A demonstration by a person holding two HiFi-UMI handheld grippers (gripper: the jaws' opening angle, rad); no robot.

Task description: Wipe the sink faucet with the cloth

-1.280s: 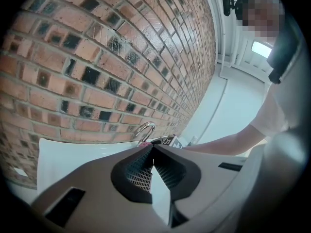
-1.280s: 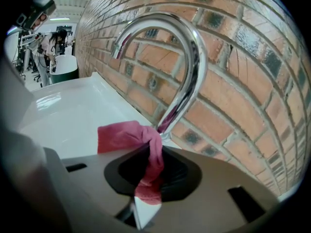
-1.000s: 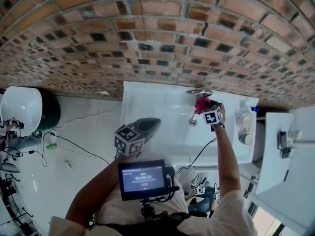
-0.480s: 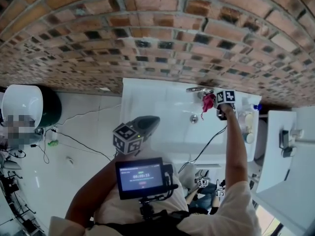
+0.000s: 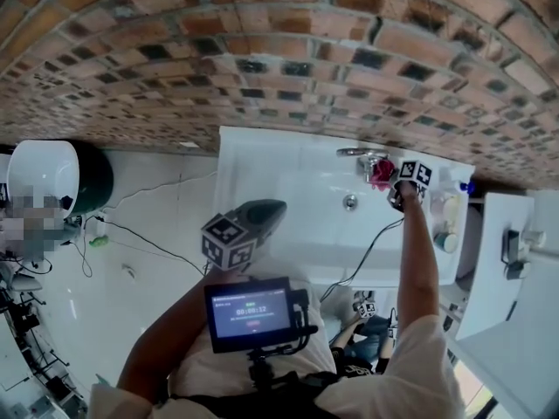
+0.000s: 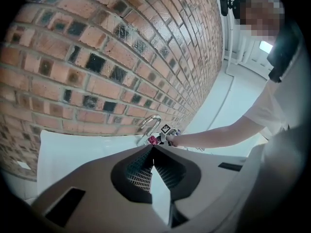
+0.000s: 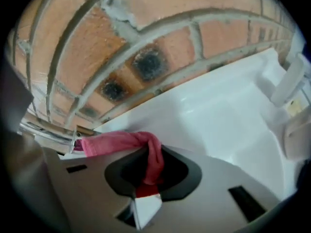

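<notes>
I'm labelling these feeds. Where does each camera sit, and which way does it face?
Head view: on the person's head, facing steeply down at sink and brick wall; both arms, left claw, right claw show.
Left gripper view: on the left claw, along its shut empty jaws toward the faucet; right arm shows.
Right gripper view: on the right claw, close against wall and sink; jaws pinch the pink cloth.
Shared: head and left gripper views both show faucet and pink cloth.

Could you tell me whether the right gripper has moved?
Yes: the right gripper, holding the cloth, went from beside the drain toward the wall, beside the faucet.
</notes>
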